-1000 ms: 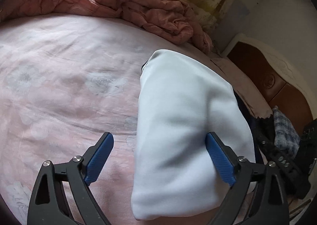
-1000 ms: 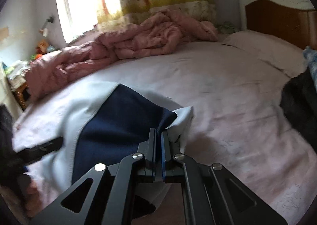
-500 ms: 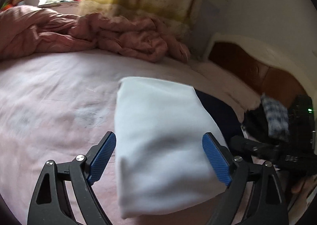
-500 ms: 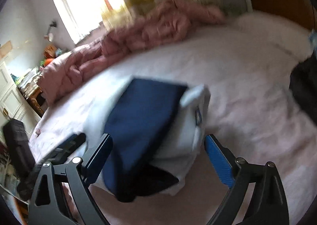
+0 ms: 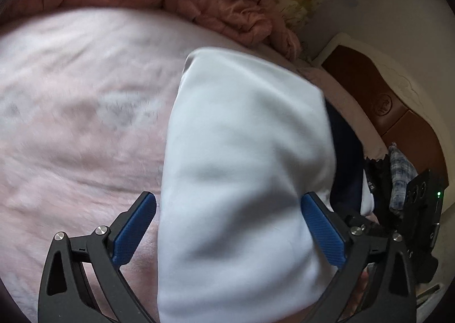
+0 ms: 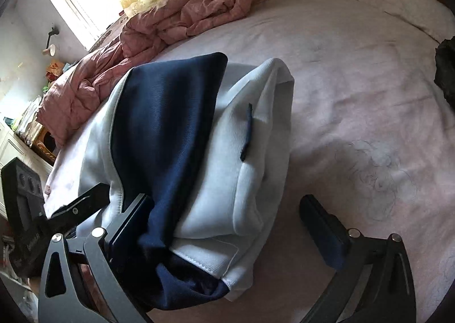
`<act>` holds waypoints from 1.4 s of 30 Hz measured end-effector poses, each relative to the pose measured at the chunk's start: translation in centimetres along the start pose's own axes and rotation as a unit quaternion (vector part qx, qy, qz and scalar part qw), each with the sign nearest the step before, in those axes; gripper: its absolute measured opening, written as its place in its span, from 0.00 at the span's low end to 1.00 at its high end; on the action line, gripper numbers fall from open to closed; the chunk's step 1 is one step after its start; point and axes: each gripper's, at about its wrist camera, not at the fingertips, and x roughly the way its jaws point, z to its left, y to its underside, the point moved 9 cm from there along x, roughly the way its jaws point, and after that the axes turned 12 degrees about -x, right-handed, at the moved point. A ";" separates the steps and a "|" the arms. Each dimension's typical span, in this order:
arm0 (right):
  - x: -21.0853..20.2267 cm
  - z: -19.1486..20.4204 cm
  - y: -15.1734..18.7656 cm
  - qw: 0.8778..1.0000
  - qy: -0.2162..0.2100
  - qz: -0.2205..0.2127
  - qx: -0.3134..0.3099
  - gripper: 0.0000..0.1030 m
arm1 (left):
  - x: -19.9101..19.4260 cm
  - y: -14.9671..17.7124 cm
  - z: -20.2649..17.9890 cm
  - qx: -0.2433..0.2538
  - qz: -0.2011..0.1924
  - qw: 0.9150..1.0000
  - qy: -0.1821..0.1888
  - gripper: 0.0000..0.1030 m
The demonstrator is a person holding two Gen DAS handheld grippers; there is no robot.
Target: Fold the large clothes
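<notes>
Right wrist view: folded white-and-navy garment [image 6: 199, 152] lying on the pink bed sheet [image 6: 355, 81], long axis running away from the camera toward the rumpled quilt [image 6: 176, 19]. Right gripper [image 6: 227, 220] with jaws opening wide over the near end, cloth between them, its navy edge against the left finger but not pinched. Left wrist view: left gripper [image 5: 229, 226] likewise opening, straddling the white side [image 5: 244, 152], pads clear of it. Both about equally near; next hold probably at this near short edge

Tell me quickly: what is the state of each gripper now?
Left gripper: jaws opening, folded white-and-navy garment between them, not gripped.
Right gripper: jaws opening, garment between them, not gripped.
</notes>
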 end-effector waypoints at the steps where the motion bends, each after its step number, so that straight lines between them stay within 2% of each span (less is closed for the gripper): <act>1: -0.5 0.0 -0.2 1.000 -0.004 -0.007 0.001 0.99 | -0.3 -0.1 -0.2 -0.005 0.003 1.000 0.010 0.93; 3: -1.8 0.3 -0.8 0.999 -0.014 -0.031 -0.004 0.95 | -0.4 -0.5 -0.1 -0.029 0.011 0.999 0.033 0.93; 6: -3.0 0.9 -1.7 0.997 -0.060 -0.050 0.003 0.94 | 0.2 -1.1 1.3 -0.090 0.022 0.993 0.067 0.93; 8: -2.1 0.7 -1.5 0.992 -0.109 -0.029 0.048 0.94 | 1.5 -0.6 2.3 -0.153 0.065 0.981 0.105 0.95; 9: -1.2 0.7 -1.1 0.987 -0.138 -0.010 0.076 0.94 | 1.8 -0.5 2.4 -0.161 0.066 0.979 0.110 0.95; 10: 0.2 0.5 -0.4 0.980 -0.168 0.015 0.106 0.94 | 1.7 -0.5 2.1 -0.141 0.061 0.983 0.105 0.94; 11: 1.1 0.3 0.0 0.978 -0.170 0.023 0.117 0.94 | 1.7 -0.5 1.7 -0.125 0.059 0.985 0.099 0.94; 12: 1.2 0.3 0.0 0.979 -0.169 0.012 0.110 0.93 | 1.9 -0.3 1.5 -0.115 0.058 0.987 0.098 0.90; 13: 1.1 0.7 -0.3 0.983 -0.164 -0.006 0.087 0.87 | 2.1 -0.2 1.4 -0.121 0.054 0.986 0.106 0.85; 15: 1.3 1.0 -0.3 0.981 -0.178 -0.017 0.081 0.78 | 1.8 -0.5 1.7 -0.149 0.034 0.981 0.116 0.79; 16: 1.2 0.8 -0.4 0.977 -0.193 -0.024 0.092 0.71 | 1.5 -0.5 1.4 -0.145 0.027 0.982 0.115 0.75; 18: 0.5 0.4 -0.8 0.968 -0.221 -0.043 0.113 0.62 | 0.6 -0.6 0.1 -0.111 0.010 0.988 0.104 0.67; 19: 0.3 0.4 -1.0 0.967 -0.223 -0.048 0.114 0.60 | 0.0 -0.7 -0.7 -0.100 -0.001 0.989 0.105 0.63; 21: -0.8 1.0 -1.6 0.973 -0.206 -0.060 0.088 0.58 | -1.1 -1.0 -1.7 -0.105 -0.008 0.987 0.122 0.62; 23: -2.6 1.4 -2.5 0.973 -0.201 -0.080 0.076 0.58 | -1.8 -1.3 -3.0 -0.113 -0.007 0.984 0.139 0.62; 27: -7.0 1.3 -4.2 0.974 -0.184 -0.115 0.060 0.58 | -3.7 -1.7 -8.0 -0.089 -0.014 0.979 0.181 0.62; 31: -13.7 -0.8 -5.6 0.970 -0.164 -0.171 0.059 0.58 | -5.2 -1.5 -15.9 -0.019 -0.017 0.974 0.227 0.62; 34: -19.5 -3.9 -6.1 0.964 -0.137 -0.217 0.064 0.58 | -4.6 -0.5 -22.5 0.010 0.019 0.965 0.262 0.62; 37: -25.2 -7.8 -6.3 0.960 -0.086 -0.254 0.080 0.58 | -3.6 1.2 -29.2 0.047 0.037 0.956 0.288 0.62; 42: -32.3 -15.6 -5.4 0.941 -0.036 -0.312 0.122 0.58 | -0.8 4.9 -39.9 0.096 0.067 0.936 0.332 0.62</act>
